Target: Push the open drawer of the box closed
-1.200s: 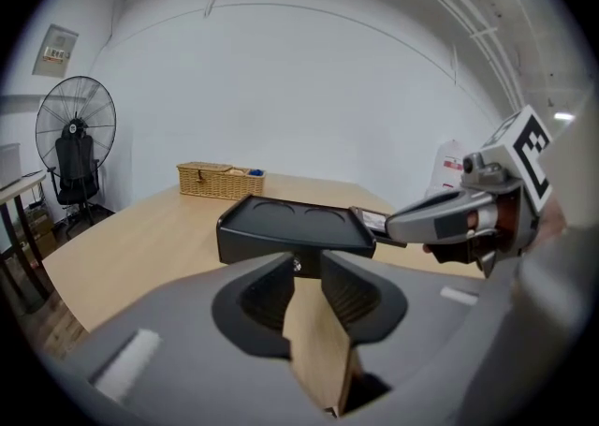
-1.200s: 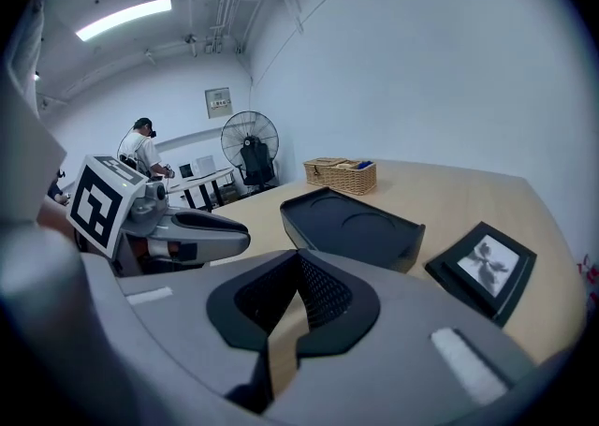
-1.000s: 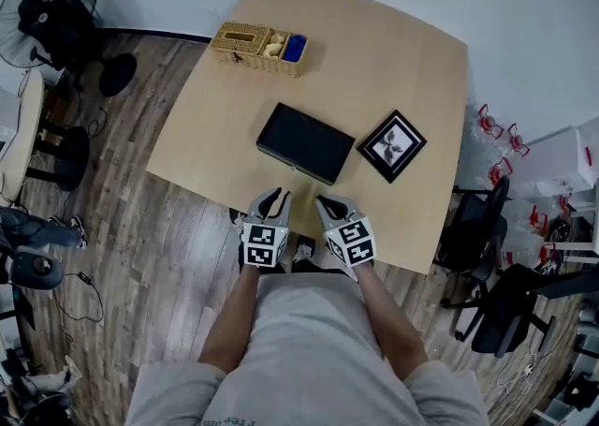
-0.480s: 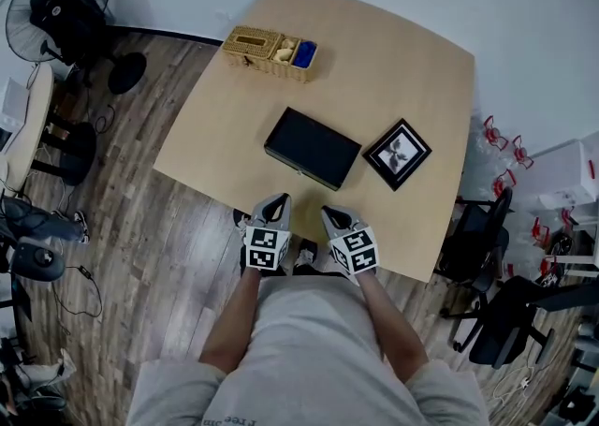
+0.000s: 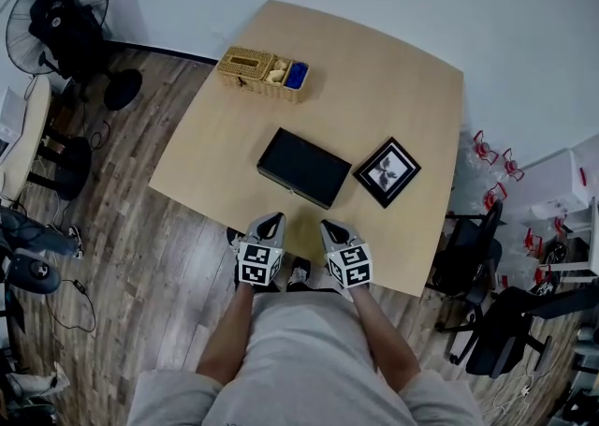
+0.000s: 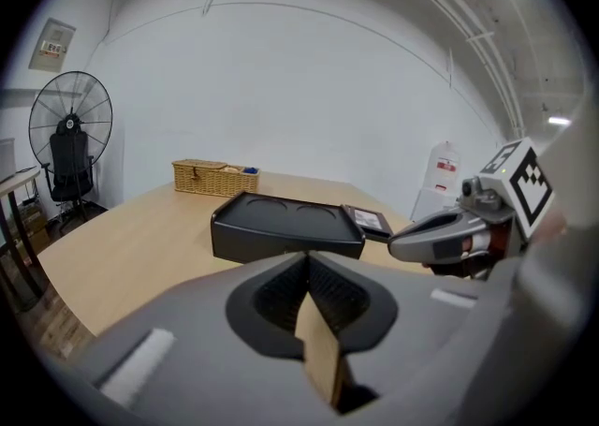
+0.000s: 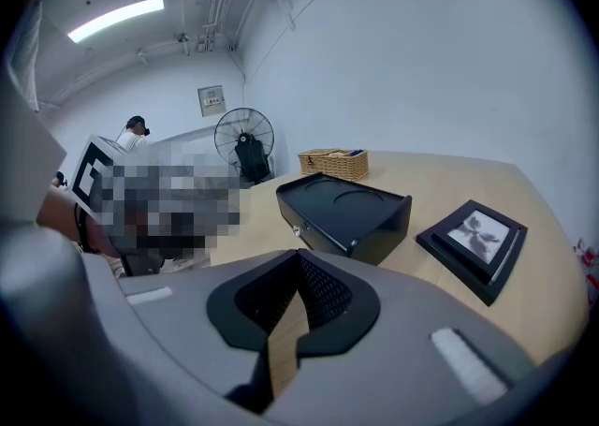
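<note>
Both the left tool [image 5: 266, 220] and the right tool [image 5: 333, 227] have their jaws pressed together with nothing gripped. They sit side by side at the 6 o'clock edge of the bench [image 5: 412, 106]. The black drawer box [image 5: 304, 168] lies mid-bench, at 12 o'clock from the tools and clear of both. A picture frame [image 5: 386, 171] is at its 3 o'clock and a wicker basket [image 5: 251, 64] at its 11 o'clock

Open tabletop [image 5: 374, 87] lies before the box [image 5: 304, 168] (frame [image 5: 387, 172] just beside)

Matt black box [image 5: 304, 168], woven wicker basket [image 5: 245, 66], smooth pale-wood table [image 5: 374, 87].
</note>
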`<control>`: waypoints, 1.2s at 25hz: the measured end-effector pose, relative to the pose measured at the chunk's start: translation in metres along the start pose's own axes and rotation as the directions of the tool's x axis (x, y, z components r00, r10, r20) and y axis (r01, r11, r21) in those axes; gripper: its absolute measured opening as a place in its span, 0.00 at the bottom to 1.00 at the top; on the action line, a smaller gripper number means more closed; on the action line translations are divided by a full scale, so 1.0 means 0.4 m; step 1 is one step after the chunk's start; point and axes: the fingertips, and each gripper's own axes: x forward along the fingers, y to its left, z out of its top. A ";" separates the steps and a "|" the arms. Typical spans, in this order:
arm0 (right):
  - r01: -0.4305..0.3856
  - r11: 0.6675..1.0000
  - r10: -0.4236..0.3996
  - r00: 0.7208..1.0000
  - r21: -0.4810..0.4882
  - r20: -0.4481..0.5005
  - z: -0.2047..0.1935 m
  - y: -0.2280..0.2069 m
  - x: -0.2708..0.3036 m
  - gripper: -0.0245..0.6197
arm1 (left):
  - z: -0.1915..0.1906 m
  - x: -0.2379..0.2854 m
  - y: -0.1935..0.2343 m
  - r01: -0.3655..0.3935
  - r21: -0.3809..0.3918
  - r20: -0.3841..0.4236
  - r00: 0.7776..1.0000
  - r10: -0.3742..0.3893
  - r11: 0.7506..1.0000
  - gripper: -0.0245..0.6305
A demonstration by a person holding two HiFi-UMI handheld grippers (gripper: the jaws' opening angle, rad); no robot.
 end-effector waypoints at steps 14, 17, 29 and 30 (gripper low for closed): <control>0.010 1.000 -0.010 1.000 -0.009 0.009 -0.002 -0.007 -0.014 0.04 | -0.008 -0.008 -0.011 0.005 -0.012 0.000 1.000 -0.005 1.000 0.12; 0.016 1.000 -0.016 1.000 -0.006 0.006 -0.006 -0.011 -0.019 0.04 | -0.010 -0.008 -0.013 0.005 -0.013 -0.001 1.000 -0.005 1.000 0.12; 0.031 1.000 -0.031 1.000 -0.005 0.004 -0.015 -0.024 -0.033 0.04 | -0.015 -0.005 -0.021 0.002 -0.025 -0.003 1.000 -0.002 1.000 0.12; 0.033 0.999 -0.033 0.999 -0.004 0.004 -0.017 -0.027 -0.033 0.04 | -0.016 -0.004 -0.021 0.001 -0.026 -0.003 1.000 -0.001 1.000 0.12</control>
